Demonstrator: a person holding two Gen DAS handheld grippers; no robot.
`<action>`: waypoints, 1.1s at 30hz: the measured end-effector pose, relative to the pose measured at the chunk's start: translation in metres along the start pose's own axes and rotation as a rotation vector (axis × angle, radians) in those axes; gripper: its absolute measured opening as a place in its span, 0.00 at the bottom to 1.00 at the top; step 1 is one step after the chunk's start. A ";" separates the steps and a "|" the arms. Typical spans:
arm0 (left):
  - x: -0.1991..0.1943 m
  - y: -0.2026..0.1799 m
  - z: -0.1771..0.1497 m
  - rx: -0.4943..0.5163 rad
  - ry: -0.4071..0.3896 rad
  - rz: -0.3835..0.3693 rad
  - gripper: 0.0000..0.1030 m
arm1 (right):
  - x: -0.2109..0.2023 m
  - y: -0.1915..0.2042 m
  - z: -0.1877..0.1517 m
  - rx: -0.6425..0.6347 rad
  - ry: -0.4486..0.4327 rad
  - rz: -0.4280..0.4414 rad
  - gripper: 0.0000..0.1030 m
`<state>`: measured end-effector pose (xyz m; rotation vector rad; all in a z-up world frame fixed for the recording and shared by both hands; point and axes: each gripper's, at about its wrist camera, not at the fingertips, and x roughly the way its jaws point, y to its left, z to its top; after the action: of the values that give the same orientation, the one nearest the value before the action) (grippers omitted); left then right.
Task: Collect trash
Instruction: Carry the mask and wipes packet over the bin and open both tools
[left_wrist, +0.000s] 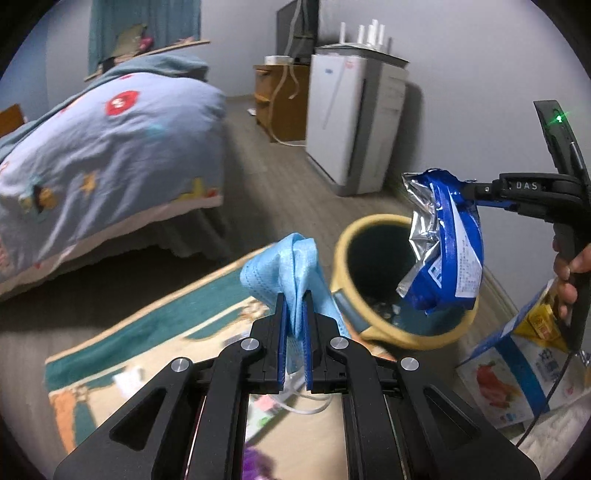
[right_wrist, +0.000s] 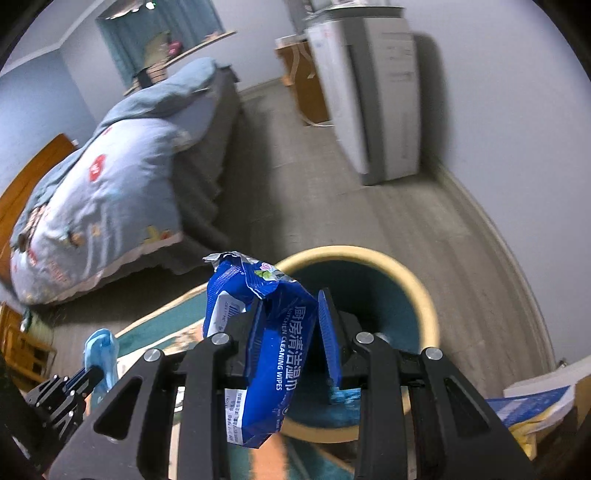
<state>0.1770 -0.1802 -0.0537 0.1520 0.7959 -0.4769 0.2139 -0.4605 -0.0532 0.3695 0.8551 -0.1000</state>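
Grippers (left_wrist: 294, 299) (right_wrist: 291, 306) clamp mask (left_wrist: 291, 266), wipes packet (right_wrist: 273, 332) over bin (left_wrist: 369, 225).

quilted bed (left_wrist: 110, 155), white appliance (left_wrist: 351, 122), patterned rug (left_wrist: 155, 332)

Both grippers are black linkage frames — the left gripper (left_wrist: 294, 314) and the right gripper (right_wrist: 291, 314) carry round silver screws at each pivot and ribbed blue pads on the fingers (right_wrist: 328, 332). The right one's side reads "DAS" in pale letters, a green light glowing on its handle, a thin black cable trailing below
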 end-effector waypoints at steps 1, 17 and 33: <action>0.006 -0.007 0.002 0.009 0.003 -0.010 0.08 | 0.000 -0.008 0.000 0.009 -0.001 -0.012 0.27; 0.098 -0.104 -0.006 0.110 0.108 -0.127 0.08 | 0.030 -0.069 -0.014 0.017 0.090 -0.215 0.28; 0.075 -0.087 -0.007 0.100 0.060 -0.035 0.85 | 0.024 -0.040 -0.007 -0.010 0.053 -0.165 0.89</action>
<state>0.1771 -0.2811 -0.1077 0.2467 0.8348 -0.5472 0.2151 -0.4943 -0.0863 0.2933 0.9378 -0.2396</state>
